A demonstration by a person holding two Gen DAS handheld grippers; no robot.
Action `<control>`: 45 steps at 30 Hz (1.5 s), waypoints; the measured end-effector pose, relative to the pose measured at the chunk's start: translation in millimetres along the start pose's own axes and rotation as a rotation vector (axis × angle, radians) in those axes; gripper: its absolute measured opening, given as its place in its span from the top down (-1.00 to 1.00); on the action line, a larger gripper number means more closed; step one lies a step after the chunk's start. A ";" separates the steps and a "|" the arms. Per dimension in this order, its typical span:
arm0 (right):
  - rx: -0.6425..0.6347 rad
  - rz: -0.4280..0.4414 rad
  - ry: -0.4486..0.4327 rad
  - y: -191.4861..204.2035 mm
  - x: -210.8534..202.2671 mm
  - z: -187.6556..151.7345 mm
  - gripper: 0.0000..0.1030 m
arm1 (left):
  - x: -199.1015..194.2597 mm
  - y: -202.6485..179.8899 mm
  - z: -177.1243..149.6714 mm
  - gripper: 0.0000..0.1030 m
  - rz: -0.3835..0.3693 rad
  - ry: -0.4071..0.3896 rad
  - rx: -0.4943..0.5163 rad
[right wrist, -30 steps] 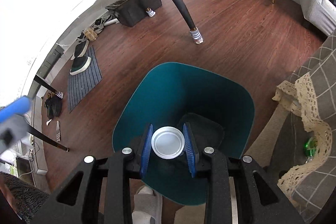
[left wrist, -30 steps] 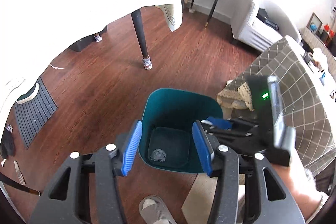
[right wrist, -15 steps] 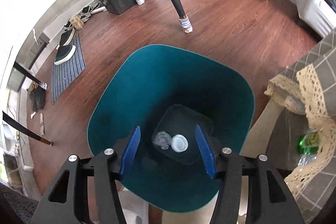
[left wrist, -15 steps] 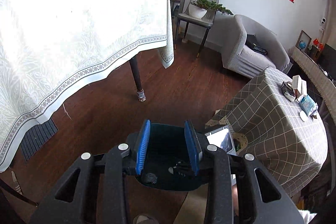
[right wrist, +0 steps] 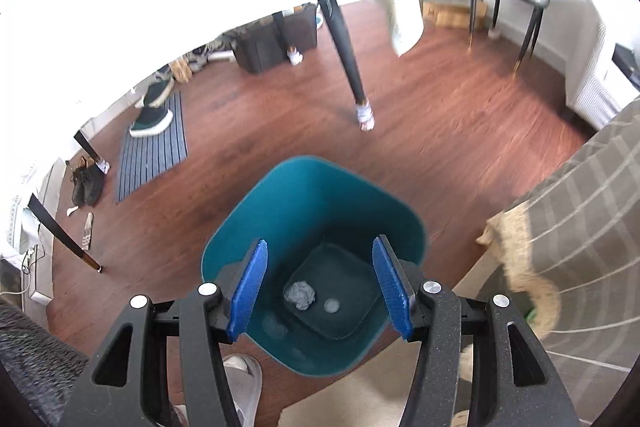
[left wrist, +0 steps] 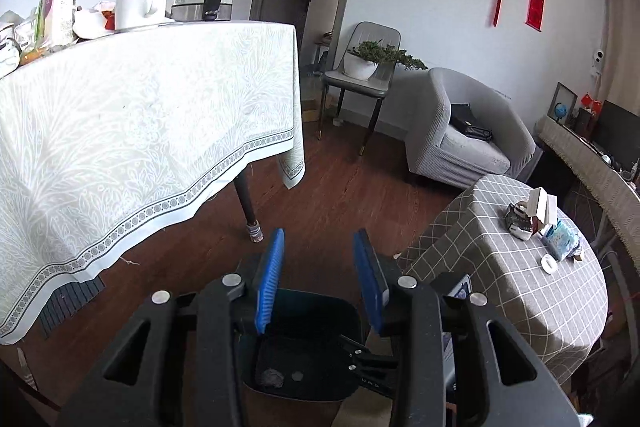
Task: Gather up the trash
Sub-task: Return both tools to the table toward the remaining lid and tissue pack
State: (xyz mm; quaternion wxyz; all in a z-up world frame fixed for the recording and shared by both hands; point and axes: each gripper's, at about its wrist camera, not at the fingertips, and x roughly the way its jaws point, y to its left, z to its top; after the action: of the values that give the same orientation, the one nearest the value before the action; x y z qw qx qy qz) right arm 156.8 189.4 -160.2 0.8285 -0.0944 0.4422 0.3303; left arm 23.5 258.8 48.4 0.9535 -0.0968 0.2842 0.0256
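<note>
While the right wrist view looks straight into the teal bin [right wrist: 316, 187], only the left wrist view shows a white cap [left wrist: 549, 263] on the checked surface [left wrist: 480, 267] beside the bin. Inside the bin: one crumpled wad [right wrist: 300, 294], one lid [right wrist: 331, 305]. Left claw [left wrist: 318, 283] has just been opening, right claw [right wrist: 320, 291] gapes wide, both empty.

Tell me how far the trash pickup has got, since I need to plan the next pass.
Done: a crumpled grey wad and a white lid lie at the bottom of the teal bin. In hand: nothing; the right gripper and left gripper are both open and empty. Left: perhaps the small items on the checked table.
</note>
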 end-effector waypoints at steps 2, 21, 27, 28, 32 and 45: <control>0.014 0.012 -0.040 -6.5 -22.2 3.9 -0.08 | -0.9 -10.3 4.5 0.13 -0.019 -0.013 0.010; 0.096 -0.178 -0.262 -100.4 -175.4 -19.2 -0.08 | 42.5 -122.5 5.2 -0.36 -0.170 -0.005 0.071; 0.147 -0.261 -0.276 -144.2 -215.3 -44.2 -0.08 | 67.0 -166.7 -5.5 -0.42 -0.229 0.033 0.117; 0.159 -0.271 -0.276 -153.2 -221.9 -48.0 -0.08 | 71.1 -174.5 -7.9 -0.42 -0.237 0.042 0.125; 0.177 -0.325 -0.266 -183.9 -242.2 -63.6 -0.12 | 84.8 -205.3 -17.5 -0.48 -0.289 0.068 0.151; 0.166 -0.370 -0.261 -247.6 -299.4 -80.5 -0.31 | 124.2 -293.8 -55.4 -0.55 -0.384 0.170 0.301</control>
State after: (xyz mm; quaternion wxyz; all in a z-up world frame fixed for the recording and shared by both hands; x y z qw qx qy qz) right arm 142.1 -174.7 -3.3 0.9299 -0.0621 0.3323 0.1451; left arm 128.3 -40.9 -15.0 0.9172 -0.0080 0.3406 -0.2067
